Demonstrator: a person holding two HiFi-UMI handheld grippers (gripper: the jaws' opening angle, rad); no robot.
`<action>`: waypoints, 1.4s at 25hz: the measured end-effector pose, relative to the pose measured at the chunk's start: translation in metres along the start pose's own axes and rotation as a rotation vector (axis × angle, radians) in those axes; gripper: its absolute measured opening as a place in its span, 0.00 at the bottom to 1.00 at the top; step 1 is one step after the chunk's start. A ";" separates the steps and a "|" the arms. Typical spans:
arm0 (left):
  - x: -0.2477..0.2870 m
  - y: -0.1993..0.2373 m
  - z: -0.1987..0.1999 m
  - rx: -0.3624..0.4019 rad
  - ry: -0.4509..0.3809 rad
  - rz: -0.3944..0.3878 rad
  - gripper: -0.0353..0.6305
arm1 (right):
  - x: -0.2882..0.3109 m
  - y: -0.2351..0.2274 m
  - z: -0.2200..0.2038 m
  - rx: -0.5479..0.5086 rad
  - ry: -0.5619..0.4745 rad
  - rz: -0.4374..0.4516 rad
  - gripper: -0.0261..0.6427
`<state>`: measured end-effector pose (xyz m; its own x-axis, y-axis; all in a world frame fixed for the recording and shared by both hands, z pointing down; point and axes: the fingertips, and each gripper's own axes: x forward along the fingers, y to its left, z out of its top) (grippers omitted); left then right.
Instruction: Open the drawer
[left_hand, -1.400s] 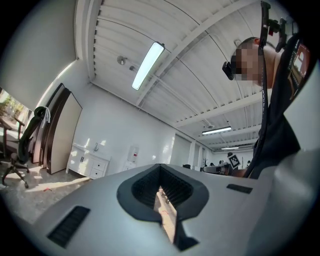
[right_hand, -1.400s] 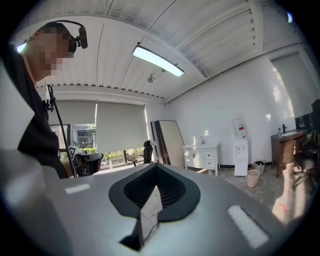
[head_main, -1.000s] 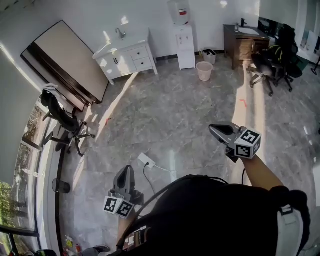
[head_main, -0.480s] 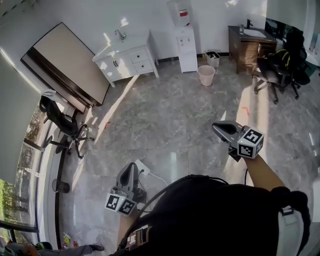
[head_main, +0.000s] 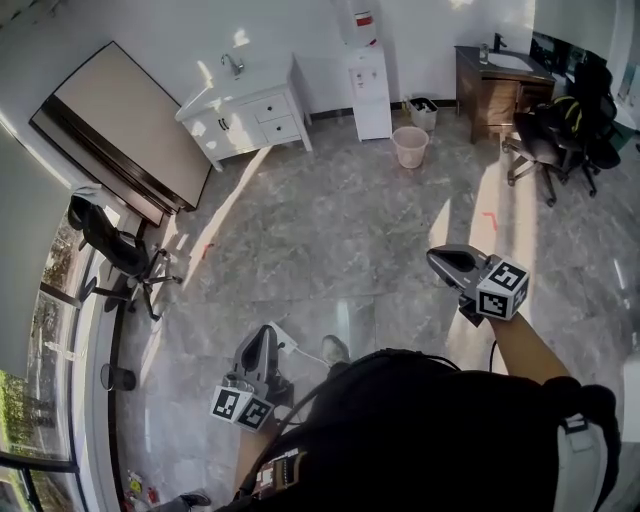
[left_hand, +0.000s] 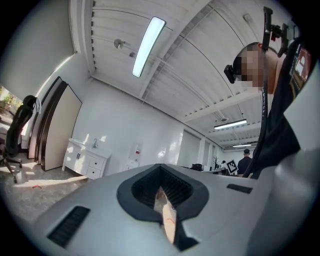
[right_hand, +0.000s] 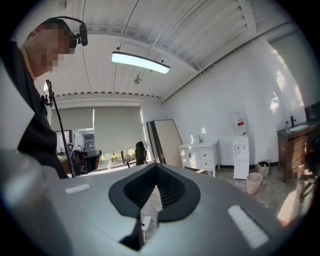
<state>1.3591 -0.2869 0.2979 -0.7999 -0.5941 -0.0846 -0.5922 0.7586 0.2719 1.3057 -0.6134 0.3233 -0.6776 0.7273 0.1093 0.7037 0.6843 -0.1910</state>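
Observation:
A white vanity cabinet (head_main: 243, 112) with small drawers (head_main: 277, 116) stands against the far wall, well away across the floor. It also shows in the left gripper view as the cabinet (left_hand: 87, 162) and in the right gripper view as the cabinet (right_hand: 201, 156). My left gripper (head_main: 262, 340) is held low at the lower left, shut and empty. My right gripper (head_main: 441, 259) is at the right, also shut with nothing in it. Both point level towards the far wall. In their own views the left gripper (left_hand: 162, 196) and right gripper (right_hand: 151, 199) show only a thin seam.
A large board (head_main: 120, 130) leans on the left wall. A water dispenser (head_main: 368, 76), a pink bin (head_main: 409, 145) and a dark wooden sink cabinet (head_main: 490, 82) line the far wall. Office chairs (head_main: 556, 128) stand at right, another chair (head_main: 112, 240) at left. A power strip (head_main: 287, 338) lies by my left gripper.
The person has walked forward: the floor and power strip slid towards the body, and a shoe now shows. Both grippers stayed shut and kept their pose.

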 end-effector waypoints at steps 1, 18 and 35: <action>0.006 0.011 0.000 -0.006 0.000 -0.011 0.04 | 0.008 -0.002 0.000 -0.004 0.005 -0.009 0.04; 0.132 0.234 0.057 -0.047 -0.018 -0.146 0.04 | 0.227 -0.055 0.062 -0.074 0.030 -0.105 0.04; 0.141 0.369 0.093 -0.015 -0.041 -0.005 0.04 | 0.395 -0.092 0.083 -0.063 0.037 0.009 0.04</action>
<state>1.0185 -0.0661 0.2971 -0.8004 -0.5863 -0.1247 -0.5949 0.7513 0.2856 0.9558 -0.3936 0.3030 -0.6638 0.7339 0.1438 0.7223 0.6790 -0.1309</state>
